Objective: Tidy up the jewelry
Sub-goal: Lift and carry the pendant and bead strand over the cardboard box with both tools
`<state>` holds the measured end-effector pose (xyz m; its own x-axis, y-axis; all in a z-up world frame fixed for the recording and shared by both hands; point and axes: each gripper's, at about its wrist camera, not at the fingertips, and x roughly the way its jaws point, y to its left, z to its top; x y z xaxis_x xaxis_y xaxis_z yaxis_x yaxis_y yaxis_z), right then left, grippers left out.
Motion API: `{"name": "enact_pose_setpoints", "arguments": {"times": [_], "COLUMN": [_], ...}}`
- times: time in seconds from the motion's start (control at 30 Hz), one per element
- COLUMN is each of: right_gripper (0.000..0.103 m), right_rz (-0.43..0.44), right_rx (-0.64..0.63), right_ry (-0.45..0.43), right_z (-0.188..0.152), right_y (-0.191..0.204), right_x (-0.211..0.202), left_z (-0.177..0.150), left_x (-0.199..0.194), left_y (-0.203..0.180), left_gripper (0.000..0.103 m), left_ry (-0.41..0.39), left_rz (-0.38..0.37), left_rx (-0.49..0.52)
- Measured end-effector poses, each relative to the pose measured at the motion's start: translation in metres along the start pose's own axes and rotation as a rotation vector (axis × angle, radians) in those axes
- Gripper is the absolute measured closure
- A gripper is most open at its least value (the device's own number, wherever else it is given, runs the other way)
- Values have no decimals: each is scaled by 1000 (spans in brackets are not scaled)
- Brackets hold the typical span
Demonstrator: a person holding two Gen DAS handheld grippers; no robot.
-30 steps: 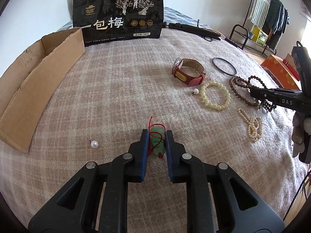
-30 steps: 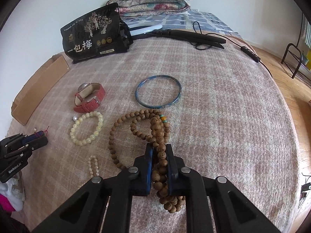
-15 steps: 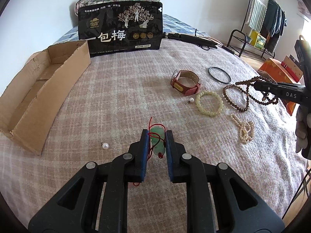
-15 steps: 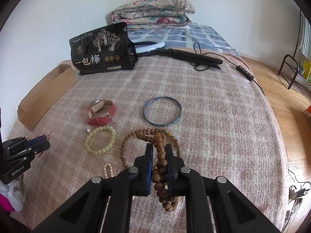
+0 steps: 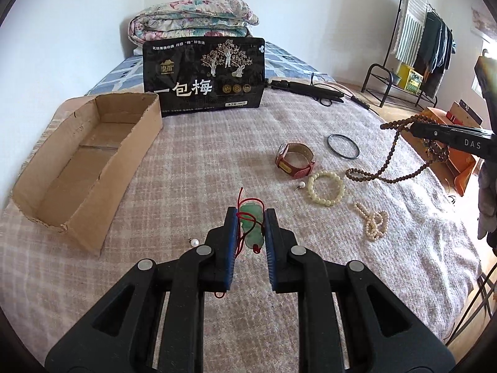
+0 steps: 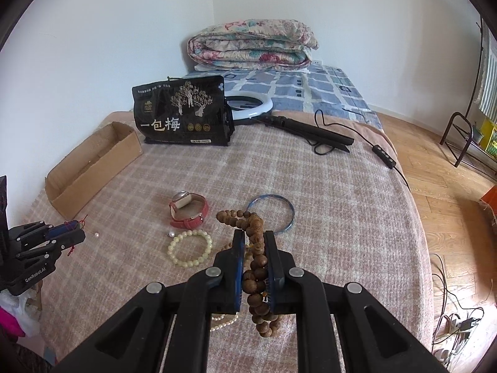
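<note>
My left gripper (image 5: 250, 217) is shut on a green jade pendant (image 5: 252, 228) with a red cord, held above the blanket. My right gripper (image 6: 252, 239) is shut on a brown wooden bead necklace (image 6: 256, 248), lifted off the bed; in the left wrist view its loops (image 5: 388, 168) hang down to the blanket. An open cardboard box (image 5: 84, 158) lies at the left. On the blanket lie a red watch (image 5: 295, 161), a cream bead bracelet (image 5: 326, 188), a dark bangle (image 5: 343, 150), a pearl strand (image 5: 374, 222) and two loose pearl earrings (image 5: 194, 242) (image 5: 300, 185).
A black snack bag (image 5: 205, 77) stands at the back, with a folded quilt (image 5: 192, 25) behind it. A ring light with its cable (image 6: 310, 130) lies at the back right. The bed edge drops to the wood floor (image 6: 450, 192) on the right.
Both grippers have risen and drawn back from the blanket. The wooden necklace has lifted off the bed with the right gripper. The pendant stays clamped in the left gripper.
</note>
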<state>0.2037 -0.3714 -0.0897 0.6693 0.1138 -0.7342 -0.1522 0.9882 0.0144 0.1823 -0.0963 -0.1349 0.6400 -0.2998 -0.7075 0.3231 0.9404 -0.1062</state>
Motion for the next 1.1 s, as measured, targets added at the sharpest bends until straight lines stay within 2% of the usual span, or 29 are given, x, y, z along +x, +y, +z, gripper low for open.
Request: {"name": "enact_pose_setpoints", "arguments": {"times": [0.63, 1.1], "right_gripper": [94, 94], "right_rz": [24, 105], "right_rx": [-106, -187], "right_ry": [-90, -146], "right_z": [59, 130], "right_y": [71, 149], "right_x": [-50, -43], "left_z": [13, 27], "left_x": [-60, -78], "left_y": [55, 124], "left_gripper": [88, 88], "left_ry": [-78, -116], "left_rz": [55, 125], "left_rx": [-55, -121]}}
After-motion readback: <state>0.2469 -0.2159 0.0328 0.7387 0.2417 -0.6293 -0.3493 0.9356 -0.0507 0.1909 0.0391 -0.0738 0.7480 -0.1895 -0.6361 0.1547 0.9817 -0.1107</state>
